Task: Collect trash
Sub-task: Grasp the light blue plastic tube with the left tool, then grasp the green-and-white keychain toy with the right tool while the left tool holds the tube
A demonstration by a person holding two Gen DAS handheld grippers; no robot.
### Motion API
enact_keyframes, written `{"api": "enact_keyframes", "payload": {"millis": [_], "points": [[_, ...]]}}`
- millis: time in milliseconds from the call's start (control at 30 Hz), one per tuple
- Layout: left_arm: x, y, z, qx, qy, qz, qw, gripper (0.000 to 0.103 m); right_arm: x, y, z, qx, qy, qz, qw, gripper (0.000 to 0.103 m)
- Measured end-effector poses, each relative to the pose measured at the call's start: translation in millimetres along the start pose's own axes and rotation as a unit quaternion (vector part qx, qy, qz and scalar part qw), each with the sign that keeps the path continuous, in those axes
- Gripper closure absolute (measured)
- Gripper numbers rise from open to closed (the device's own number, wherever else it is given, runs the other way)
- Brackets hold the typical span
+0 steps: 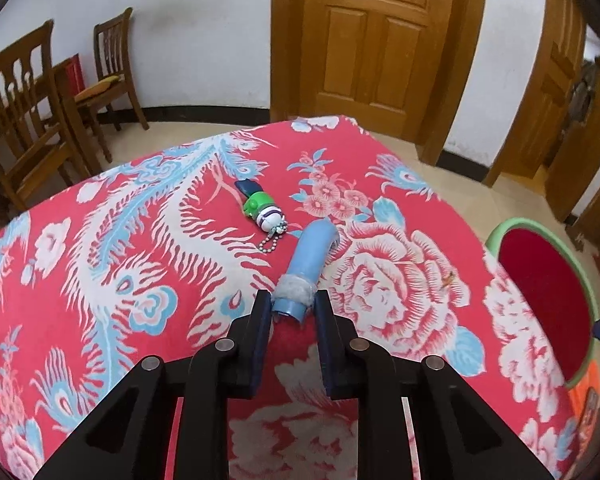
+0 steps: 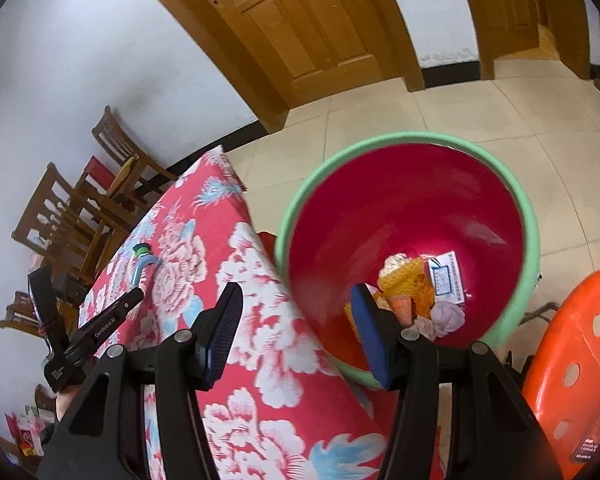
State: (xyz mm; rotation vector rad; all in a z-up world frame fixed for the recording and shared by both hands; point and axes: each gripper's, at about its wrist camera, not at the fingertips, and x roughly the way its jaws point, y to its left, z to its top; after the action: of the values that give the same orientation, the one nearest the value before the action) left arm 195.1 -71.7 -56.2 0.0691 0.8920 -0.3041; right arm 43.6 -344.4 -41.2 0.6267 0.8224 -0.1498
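Note:
A light blue bent tube [image 1: 312,254] with a strip of grey tape near its close end lies on the red flowered tablecloth [image 1: 140,240]. My left gripper [image 1: 292,300] has its two fingertips against the sides of that taped end, shut on it. Just beyond the tube lies a green and white toy keychain [image 1: 262,210] with a ball chain. The right wrist view shows the same tube [image 2: 140,270] in small, with the left gripper [image 2: 134,298] at it. My right gripper [image 2: 296,296] stands open and empty above the table's edge, beside the red bin [image 2: 380,140] with a green rim.
The bin [image 1: 496,236] stands on the tiled floor right of the table and holds paper and wrapper scraps [image 2: 412,284]. An orange plastic stool [image 2: 572,360] sits beside it. Wooden chairs [image 1: 24,120] stand at the far left, wooden doors behind.

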Motion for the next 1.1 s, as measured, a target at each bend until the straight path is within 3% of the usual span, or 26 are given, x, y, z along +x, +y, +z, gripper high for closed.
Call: {"api": "enact_keyframes", "payload": {"millis": [367, 667, 1100], "points": [[-37.8, 43.4, -11.2, -0.113, -0.049, 0.0, 0.9924, 0.082, 10.9, 64.7, 2.7, -0.073, 0.009, 0.029, 0.997, 0.045], [-48.0, 86.7, -15.6, -0.179, -0.079, 0.06, 0.9788, 0.082, 38.3, 121.0, 3.2, -0.123, 0.017, 0.047, 0.991, 0.045], [-38.9, 126.1, -28.8, -0.226, -0.08, 0.119, 0.9634, 0.082, 115.9, 194.1, -3.2, -0.205, 0.051, 0.063, 0.975, 0.045]]}}
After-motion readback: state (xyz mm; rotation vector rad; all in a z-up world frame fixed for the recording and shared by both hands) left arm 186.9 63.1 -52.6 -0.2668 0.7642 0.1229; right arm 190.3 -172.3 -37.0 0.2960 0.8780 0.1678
